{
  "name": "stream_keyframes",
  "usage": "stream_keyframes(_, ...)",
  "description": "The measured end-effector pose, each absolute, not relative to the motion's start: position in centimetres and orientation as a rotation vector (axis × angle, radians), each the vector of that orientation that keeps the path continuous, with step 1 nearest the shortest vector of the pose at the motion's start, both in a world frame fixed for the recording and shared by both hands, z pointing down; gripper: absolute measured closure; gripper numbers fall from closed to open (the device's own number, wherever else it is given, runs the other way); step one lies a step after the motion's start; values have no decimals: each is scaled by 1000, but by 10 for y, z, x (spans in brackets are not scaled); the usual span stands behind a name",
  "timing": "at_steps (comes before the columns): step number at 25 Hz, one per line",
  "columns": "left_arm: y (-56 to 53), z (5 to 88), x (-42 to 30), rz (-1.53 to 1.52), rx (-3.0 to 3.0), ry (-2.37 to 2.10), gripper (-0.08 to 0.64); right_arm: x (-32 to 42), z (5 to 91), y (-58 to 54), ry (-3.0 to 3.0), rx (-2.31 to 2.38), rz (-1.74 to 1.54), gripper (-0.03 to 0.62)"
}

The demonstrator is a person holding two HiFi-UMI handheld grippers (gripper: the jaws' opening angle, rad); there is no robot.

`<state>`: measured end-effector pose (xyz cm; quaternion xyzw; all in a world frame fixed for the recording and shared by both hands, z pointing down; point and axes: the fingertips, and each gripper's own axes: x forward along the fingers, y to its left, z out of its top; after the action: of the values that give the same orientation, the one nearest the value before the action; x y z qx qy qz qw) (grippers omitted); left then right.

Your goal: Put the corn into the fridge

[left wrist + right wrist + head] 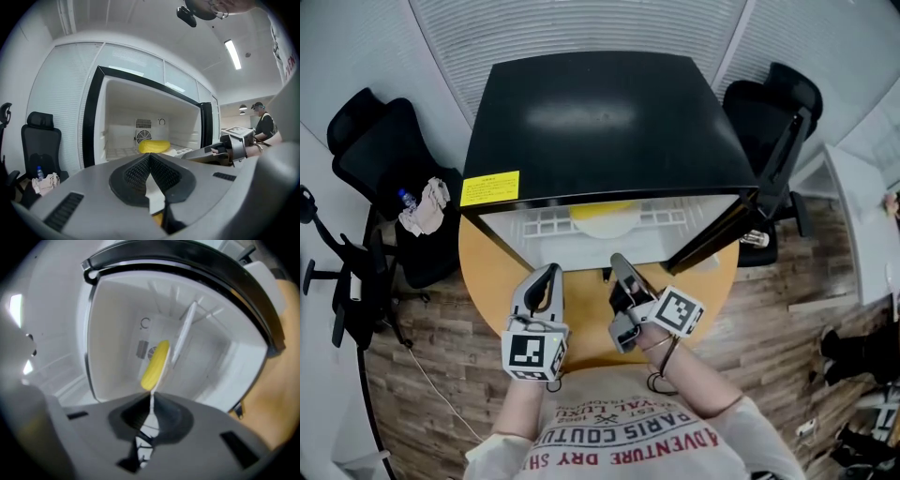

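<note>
In the head view the fridge's black top (600,122) covers nearly all of the inside. Only a front strip of the white shelf (548,222) shows, and the corn (602,208) is partly hidden under the top's front edge. The fridge also covers most of the round desk (492,281). The print on the yellow label (489,188) is too small to read. The right gripper view is blurred, so the corn's surface cannot be made out there. The shirt lettering (628,439) is cut off by the lower edge.
</note>
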<state>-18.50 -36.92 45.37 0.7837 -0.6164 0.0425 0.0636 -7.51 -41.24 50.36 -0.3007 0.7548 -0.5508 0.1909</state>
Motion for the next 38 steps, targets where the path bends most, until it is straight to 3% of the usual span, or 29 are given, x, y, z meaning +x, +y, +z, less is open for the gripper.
stream_keyframes(4, -355, 453, -181, 123, 2364, -1870, 531, -64, 487, -398, 2325, -895, -1319, 555)
stream_keyframes(10, -341, 447, -174, 120, 2373, -1880, 531, -54, 444, -377, 2772, -1100, -588, 555)
stream_keyframes(18, -318, 438, -155, 105, 2472, -1818, 531, -52, 430, -339, 2985, -1134, 122, 556)
stream_keyframes(38, -305, 434, -149, 214, 2484, -1884, 531, -61, 433, -321, 3071, -1122, 72, 565)
